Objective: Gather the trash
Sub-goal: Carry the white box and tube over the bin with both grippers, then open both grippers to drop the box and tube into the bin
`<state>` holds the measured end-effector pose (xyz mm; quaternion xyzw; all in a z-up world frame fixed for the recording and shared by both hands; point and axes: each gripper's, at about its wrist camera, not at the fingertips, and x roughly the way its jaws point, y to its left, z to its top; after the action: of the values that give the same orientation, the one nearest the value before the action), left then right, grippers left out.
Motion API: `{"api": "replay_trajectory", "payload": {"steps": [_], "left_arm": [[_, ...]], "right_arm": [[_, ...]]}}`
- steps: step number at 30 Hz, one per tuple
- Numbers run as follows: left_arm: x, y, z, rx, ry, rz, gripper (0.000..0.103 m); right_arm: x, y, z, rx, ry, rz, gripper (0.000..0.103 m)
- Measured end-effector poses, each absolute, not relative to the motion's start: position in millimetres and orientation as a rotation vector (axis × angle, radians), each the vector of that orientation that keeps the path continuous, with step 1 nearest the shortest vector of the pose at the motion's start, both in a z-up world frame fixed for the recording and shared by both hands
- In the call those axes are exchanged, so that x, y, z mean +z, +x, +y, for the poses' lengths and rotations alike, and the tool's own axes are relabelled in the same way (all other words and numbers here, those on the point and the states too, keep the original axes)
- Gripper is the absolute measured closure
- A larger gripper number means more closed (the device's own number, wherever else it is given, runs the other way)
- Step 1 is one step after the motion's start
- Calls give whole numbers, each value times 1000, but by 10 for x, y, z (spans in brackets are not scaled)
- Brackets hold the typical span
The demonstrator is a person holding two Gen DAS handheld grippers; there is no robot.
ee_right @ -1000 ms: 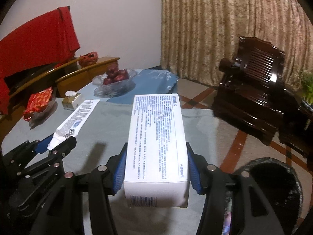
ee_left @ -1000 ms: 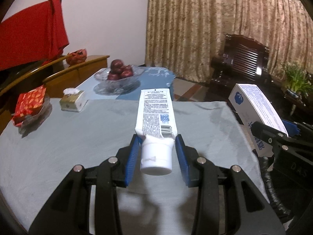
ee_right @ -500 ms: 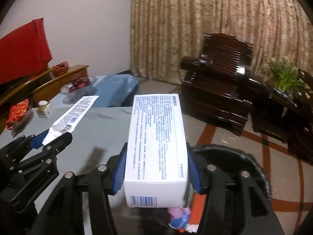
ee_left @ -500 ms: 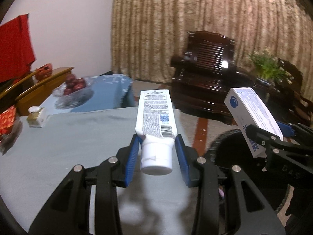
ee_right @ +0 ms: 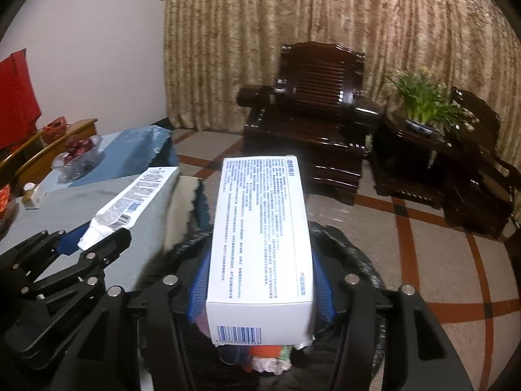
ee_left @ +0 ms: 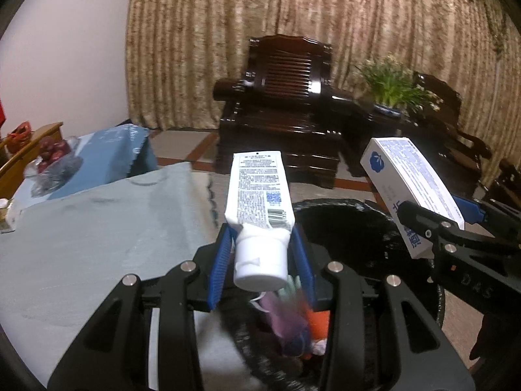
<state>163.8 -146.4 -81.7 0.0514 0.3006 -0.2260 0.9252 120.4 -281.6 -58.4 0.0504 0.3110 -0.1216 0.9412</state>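
My left gripper (ee_left: 262, 254) is shut on a white squeeze tube (ee_left: 259, 202), cap toward the camera, and holds it over the black-lined trash bin (ee_left: 351, 224). My right gripper (ee_right: 260, 280) is shut on a white printed carton (ee_right: 260, 228) and holds it above the same bin (ee_right: 355, 254). Coloured wrappers (ee_left: 293, 322) lie inside the bin. The carton also shows at right in the left wrist view (ee_left: 410, 182). The tube also shows at left in the right wrist view (ee_right: 136, 198).
A table with a grey-blue cloth (ee_left: 97, 228) lies to the left of the bin. A glass bowl of red fruit (ee_left: 52, 159) stands on a farther blue table. A dark wooden armchair (ee_left: 283, 104) and a potted plant (ee_left: 390, 88) stand behind.
Both grippers have swung right, from over the table to above the trash bin, still holding the tube and the carton. The bin's contents now show beneath them.
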Motion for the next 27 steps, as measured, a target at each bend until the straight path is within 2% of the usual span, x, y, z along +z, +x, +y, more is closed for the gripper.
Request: {"api": "replay_trajectory", "payload": {"steps": [11,27], "left_arm": [[-1192,1724,-1892,-520,153,674,66],[-1529,1985,-2064,-550,182,758,66]], "right_arm": [[-811,1213,-3158,-300,139,674,49],[-1255,1321,-3313,-302,165,771,48]]}}
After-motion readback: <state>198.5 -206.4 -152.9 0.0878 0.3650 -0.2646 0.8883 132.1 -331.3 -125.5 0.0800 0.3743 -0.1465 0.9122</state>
